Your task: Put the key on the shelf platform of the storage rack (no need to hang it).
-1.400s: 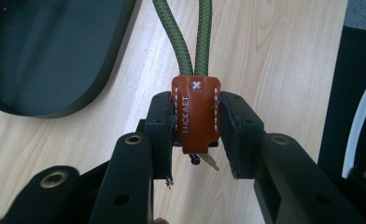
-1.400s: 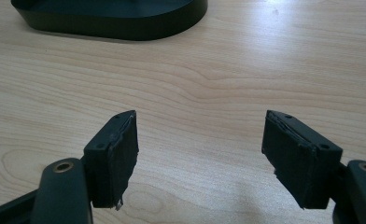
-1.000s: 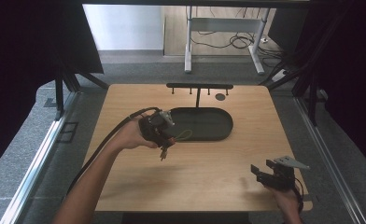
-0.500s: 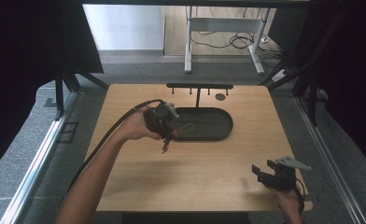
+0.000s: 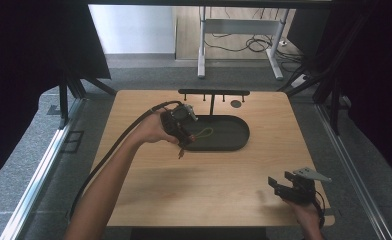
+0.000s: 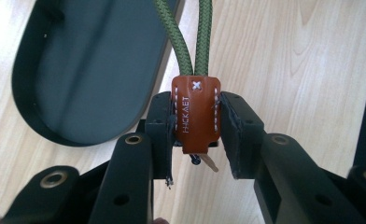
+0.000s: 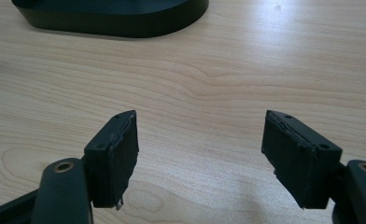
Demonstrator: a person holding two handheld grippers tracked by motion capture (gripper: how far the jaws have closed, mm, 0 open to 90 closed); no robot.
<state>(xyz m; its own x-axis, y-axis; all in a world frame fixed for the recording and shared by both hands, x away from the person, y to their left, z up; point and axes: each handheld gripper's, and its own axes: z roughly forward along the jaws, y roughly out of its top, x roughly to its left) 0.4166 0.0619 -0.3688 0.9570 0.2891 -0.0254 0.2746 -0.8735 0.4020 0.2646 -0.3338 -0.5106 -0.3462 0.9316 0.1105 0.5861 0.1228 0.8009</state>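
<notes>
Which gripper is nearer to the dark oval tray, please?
Left. The left gripper hangs at the tray's left end, clamping a keychain; the right gripper sits open near the table's front right corner.

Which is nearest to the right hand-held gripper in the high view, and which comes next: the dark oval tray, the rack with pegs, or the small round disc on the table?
Measured from the right hand-held gripper at the table's near right corner:
1. The dark oval tray, in the middle of the table.
2. The small round disc, behind the tray, toward the far edge.
3. The rack with pegs, at the far edge, just left of the disc.
</notes>
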